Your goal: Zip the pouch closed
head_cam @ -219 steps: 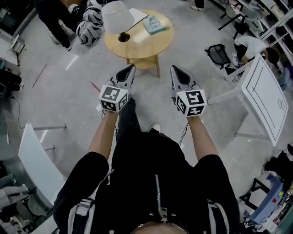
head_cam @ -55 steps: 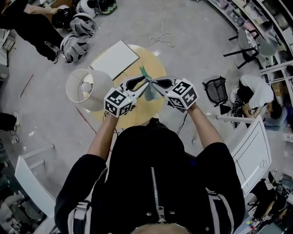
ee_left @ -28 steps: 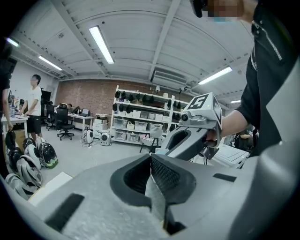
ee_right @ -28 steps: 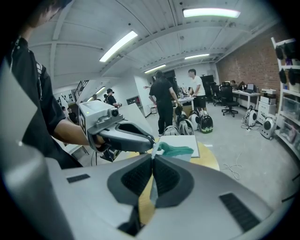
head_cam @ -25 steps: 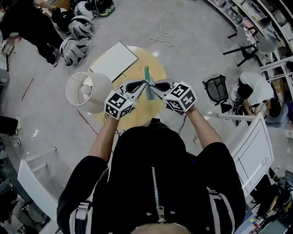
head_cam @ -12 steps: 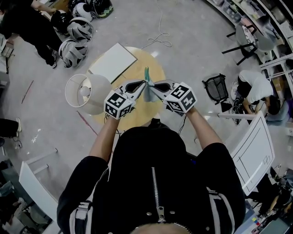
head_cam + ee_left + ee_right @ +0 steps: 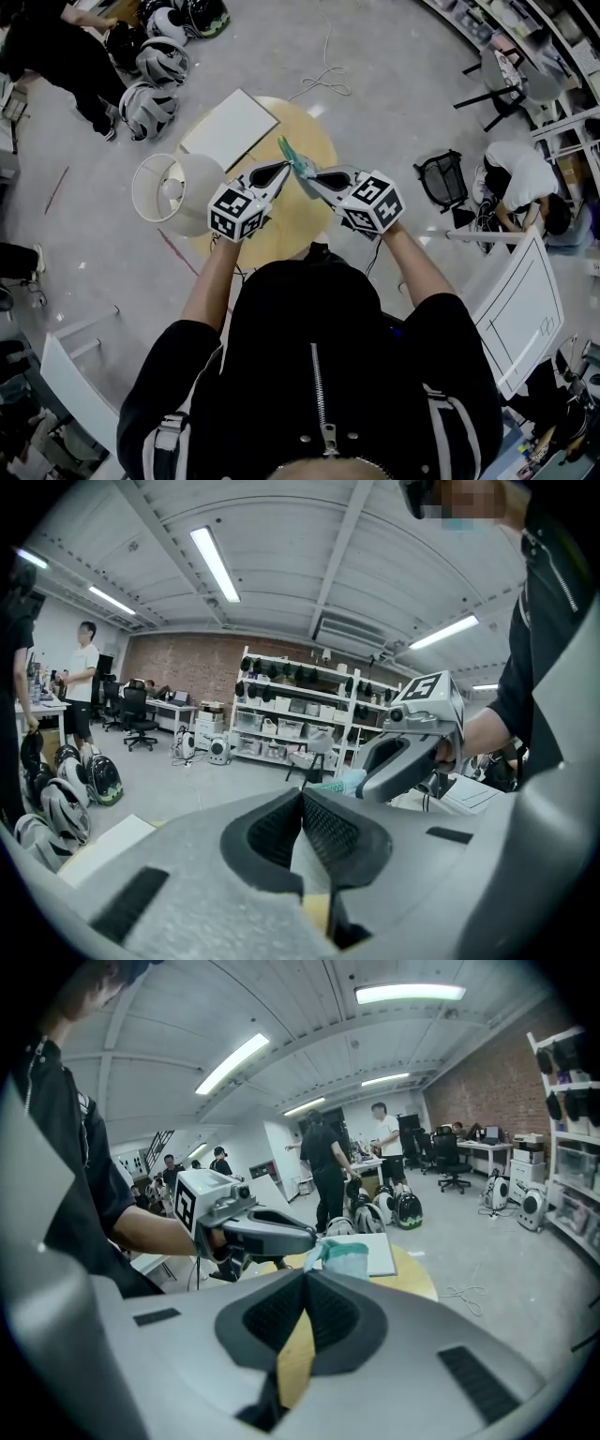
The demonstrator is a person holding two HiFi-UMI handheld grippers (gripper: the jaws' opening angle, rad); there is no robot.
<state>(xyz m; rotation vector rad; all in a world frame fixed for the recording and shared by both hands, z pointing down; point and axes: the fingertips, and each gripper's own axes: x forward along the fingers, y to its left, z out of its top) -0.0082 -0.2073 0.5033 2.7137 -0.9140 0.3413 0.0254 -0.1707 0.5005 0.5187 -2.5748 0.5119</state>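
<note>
Round table [image 7: 292, 217]: upper centre of the head view. On its upper-left part lies a flat board [image 7: 230, 128]. A lamp [image 7: 173, 192] stands at the table's left edge. Above the table, the pouch [image 7: 294, 157] hangs between the two gripper tips, with the left gripper [image 7: 284, 169] at its left and the right gripper [image 7: 312, 178] at its lower right. Helmets [image 7: 150, 75] lie on the floor at upper left. A cable [image 7: 323, 70] lies behind the table, top centre. A chair [image 7: 439, 178] stands right of the table, and a second table [image 7: 520, 309] is at the right edge.

Pouch [image 7: 293, 157]: teal, soft, small. I see it tilted, pinched aloft between left gripper [image 7: 283, 167] and right gripper [image 7: 306, 174], over round table [image 7: 281, 234].
</note>
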